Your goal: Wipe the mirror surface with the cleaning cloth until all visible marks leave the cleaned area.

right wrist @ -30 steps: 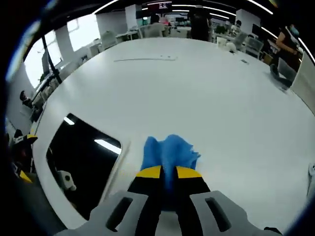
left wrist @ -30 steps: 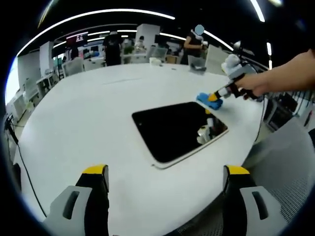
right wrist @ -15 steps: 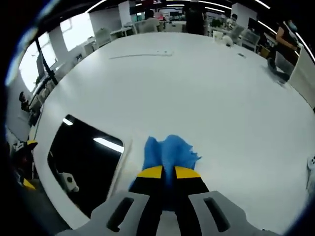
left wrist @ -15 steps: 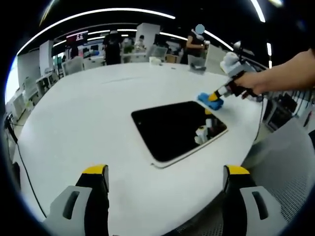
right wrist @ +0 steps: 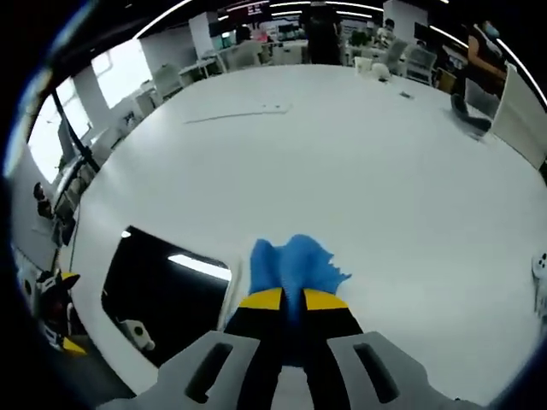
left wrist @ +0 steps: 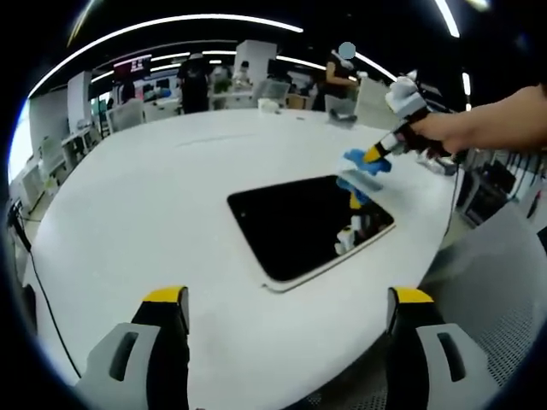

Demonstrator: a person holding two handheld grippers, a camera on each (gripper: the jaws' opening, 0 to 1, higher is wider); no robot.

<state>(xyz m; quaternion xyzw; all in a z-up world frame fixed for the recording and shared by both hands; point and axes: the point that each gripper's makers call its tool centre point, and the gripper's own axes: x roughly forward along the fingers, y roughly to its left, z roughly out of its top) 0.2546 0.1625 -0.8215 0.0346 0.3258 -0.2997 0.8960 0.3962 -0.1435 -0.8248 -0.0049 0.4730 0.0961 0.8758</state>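
One mirror [left wrist: 301, 224], one cloth [right wrist: 293, 267], on my bench [left wrist: 154, 213].
Right claw [right wrist: 284, 299] pinches the cloth; left claw [left wrist: 291, 299] gapes wide, empty.

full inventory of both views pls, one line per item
mirror: 1, dark glass with pale rim, flat on the table, near its edge
cleaning cloth: 1, blue, pinched in the right gripper, beside the mirror's edge
table: 1, white, large, rounded
people: several, far background, by desks
left gripper: yellow-tipped jaws wide apart, holding nothing
right gripper: yellow-tipped jaws shut on the cloth
hand: 1, holding the right gripper
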